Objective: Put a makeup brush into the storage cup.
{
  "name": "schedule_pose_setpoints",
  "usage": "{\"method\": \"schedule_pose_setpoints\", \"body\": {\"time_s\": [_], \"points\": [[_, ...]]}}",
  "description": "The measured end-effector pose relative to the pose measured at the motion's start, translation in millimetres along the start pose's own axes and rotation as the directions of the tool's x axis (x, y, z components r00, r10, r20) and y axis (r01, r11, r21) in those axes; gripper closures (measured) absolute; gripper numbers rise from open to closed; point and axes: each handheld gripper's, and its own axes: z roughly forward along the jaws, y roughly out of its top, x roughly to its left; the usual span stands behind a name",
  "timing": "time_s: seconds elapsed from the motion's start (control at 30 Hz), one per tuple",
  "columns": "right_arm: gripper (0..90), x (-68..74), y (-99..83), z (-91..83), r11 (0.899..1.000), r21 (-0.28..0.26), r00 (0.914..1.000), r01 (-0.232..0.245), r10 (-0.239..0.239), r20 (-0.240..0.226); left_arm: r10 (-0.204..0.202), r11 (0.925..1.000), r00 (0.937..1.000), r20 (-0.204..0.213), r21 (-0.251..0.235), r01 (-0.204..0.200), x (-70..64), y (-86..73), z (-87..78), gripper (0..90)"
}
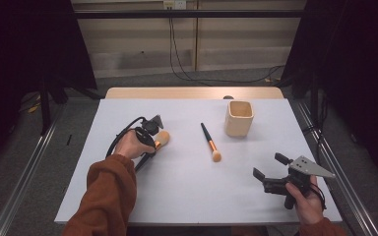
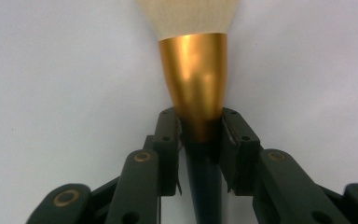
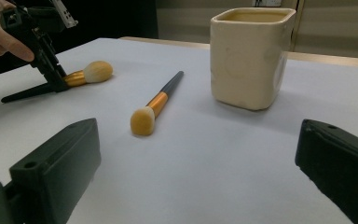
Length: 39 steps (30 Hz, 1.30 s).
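Tongs [image 1: 153,132] over white table [image 1: 177,187]

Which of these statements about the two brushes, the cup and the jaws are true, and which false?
1. The left gripper has its jaws shut on the big brush. True.
2. The right gripper holds the thin brush. False: its jaws are open and hold nothing.
3. The thin brush stands in the cup. False: it lies on the table.
4. The cup stands upright. True.
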Motion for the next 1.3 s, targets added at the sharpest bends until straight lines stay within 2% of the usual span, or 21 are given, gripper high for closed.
{"method": "schedule_pose_setpoints", "body": {"time_s": [0.2, 0.4, 0.73, 0.87, 0.9, 0.97, 1.0, 1.07, 1.2, 1.27, 1.3], "points": [[0.0, -0.5, -0.2, -0.5, 1.000, 0.000, 1.0000, 0.001, -0.001, 0.002, 0.010, 0.9999, 0.9999, -0.010, -0.002, -0.010, -1.7, 0.0, -0.5, 71.5], [0.0, -0.2, -0.2, -0.4, 1.000, 0.000, 1.0000, -0.001, 0.001, 0.005, 0.026, 0.9992, 0.9996, 0.003, -0.029, -0.026, -0.5, -3.7, -1.8, 71.7], [0.0, -0.5, -0.2, -0.2, 1.000, 0.001, 1.0000, -0.002, 0.002, 0.005, -0.004, 0.9966, 0.9989, 0.047, -0.082, 0.007, 8.2, -12.4, -4.1, 71.9], [0.0, -0.1, -0.2, 0.0, 1.000, 0.002, 1.0000, -0.003, 0.003, 0.005, -0.026, 0.9924, 0.9975, 0.066, -0.118, 0.034, 12.5, -17.6, -4.5, 71.9], [0.0, -0.1, -0.3, -0.1, 1.000, 0.003, 1.0000, -0.002, 0.002, 0.005, -0.041, 0.9898, 0.9964, 0.075, -0.133, 0.051, 13.4, -19.5, -4.8, 71.9], [0.0, -0.2, -0.2, 0.0, 1.000, 0.001, 1.0000, -0.003, 0.003, 0.005, -0.043, 0.9883, 0.9963, 0.075, -0.143, 0.054, 14.5, -20.5, -5.3, 71.9], [0.0, -0.3, -0.3, -0.1, 1.000, 0.003, 1.0000, -0.002, 0.002, 0.006, -0.054, 0.9847, 0.9950, 0.084, -0.161, 0.067, 16.6, -23.5, -7.3, 71.9], [0.0, -0.3, -0.3, 0.2, 1.000, 0.003, 1.0000, -0.003, 0.003, 0.006, -0.054, 0.9812, 0.9951, 0.082, -0.181, 0.068, 18.0, -25.2, -9.7, 71.9], [0.0, 0.0, -0.3, 0.3, 1.000, 0.004, 1.0000, -0.002, 0.002, 0.005, -0.079, 0.9671, 0.9943, 0.072, -0.237, 0.093, 22.0, -29.5, -16.1, 72.0], [0.0, 0.0, -0.2, 0.2, 1.000, 0.003, 1.0000, -0.003, 0.003, 0.004, -0.092, 0.9582, 0.9931, 0.073, -0.265, 0.108, 23.6, -31.6, -18.7, 72.0], [0.0, 0.0, -0.2, 0.1, 1.000, 0.003, 1.0000, -0.003, 0.003, 0.005, -0.095, 0.9513, 0.9922, 0.080, -0.286, 0.115, 24.6, -33.0, -20.2, 72.0]]}}
